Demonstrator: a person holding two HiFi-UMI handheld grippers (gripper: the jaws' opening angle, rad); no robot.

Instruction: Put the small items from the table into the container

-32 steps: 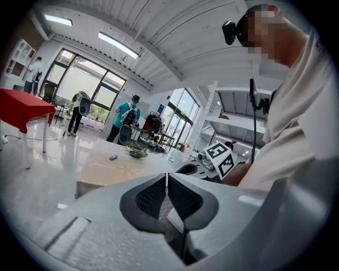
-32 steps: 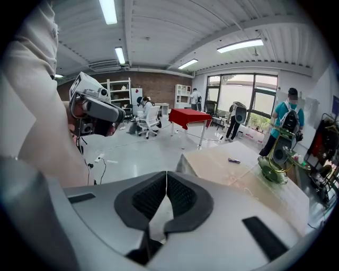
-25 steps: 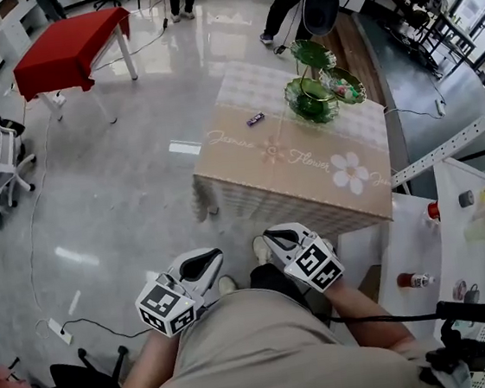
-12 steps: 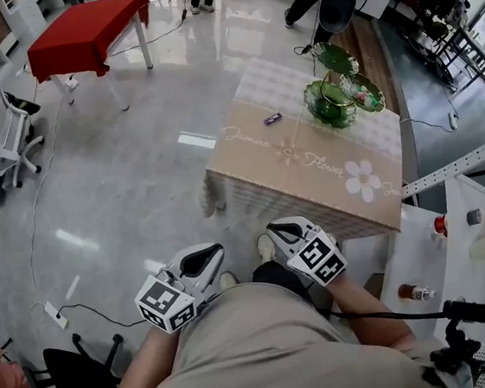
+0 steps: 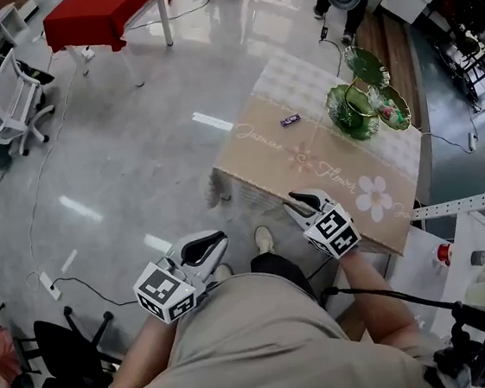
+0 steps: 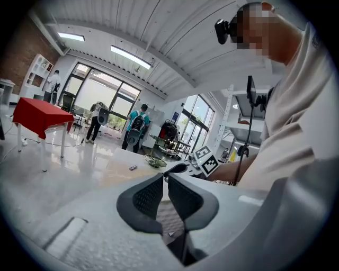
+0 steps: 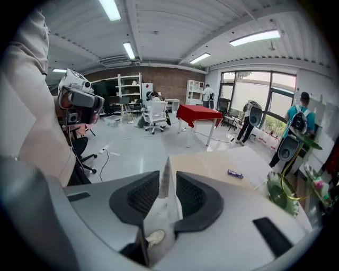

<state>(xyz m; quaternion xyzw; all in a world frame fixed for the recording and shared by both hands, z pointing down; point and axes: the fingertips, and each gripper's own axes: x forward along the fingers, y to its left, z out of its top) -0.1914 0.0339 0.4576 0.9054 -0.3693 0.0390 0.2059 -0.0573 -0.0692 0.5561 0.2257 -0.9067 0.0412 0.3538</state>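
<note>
The person has stepped closer to the beige cloth-covered desk (image 5: 264, 156). The right gripper (image 5: 300, 200) now hangs over its near edge, jaws opening with nothing between them. The left gripper (image 5: 208, 239) is clenched and empty. The small purple wrapped item (image 5: 290, 120) lies well ahead, near the green glass tiered dish (image 5: 353, 111), so a reach for it likely comes next.

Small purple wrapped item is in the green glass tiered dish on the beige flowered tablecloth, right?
No: the small purple wrapped item lies on the beige flowered tablecloth, apart from the green glass tiered dish. Head view shows it.

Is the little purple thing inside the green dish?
No, the purple thing lies on the table, apart from the green dish.
</note>
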